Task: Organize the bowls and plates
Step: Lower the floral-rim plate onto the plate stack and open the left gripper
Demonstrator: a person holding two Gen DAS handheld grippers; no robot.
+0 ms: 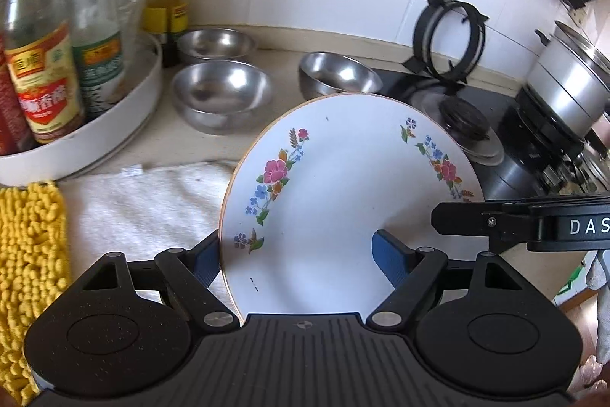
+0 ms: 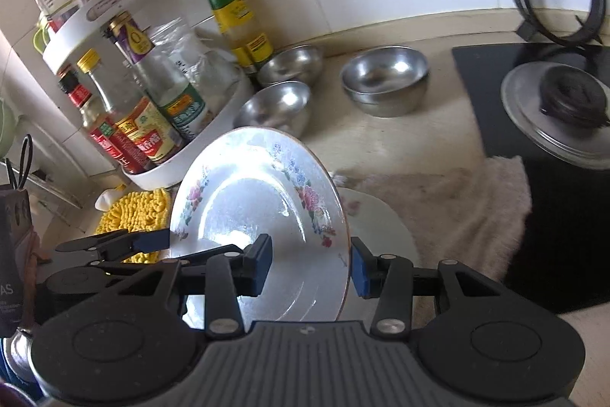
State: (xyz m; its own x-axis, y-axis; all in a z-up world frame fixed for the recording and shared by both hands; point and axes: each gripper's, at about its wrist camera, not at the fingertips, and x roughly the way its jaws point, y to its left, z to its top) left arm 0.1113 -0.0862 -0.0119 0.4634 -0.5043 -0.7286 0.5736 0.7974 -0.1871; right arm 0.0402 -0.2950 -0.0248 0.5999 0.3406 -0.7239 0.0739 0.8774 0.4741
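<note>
Your left gripper [image 1: 295, 260] and right gripper [image 2: 310, 266], fingers apart, straddle the tilted floral plate [image 1: 343, 185]; clamp next, then stack.

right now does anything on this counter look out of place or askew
The black pan support ring is off its burner, leaning upright against the tiled wall, leaving the burner head bare. The floral plate also stands tilted on edge between both grippers' jaws instead of lying flat.
</note>
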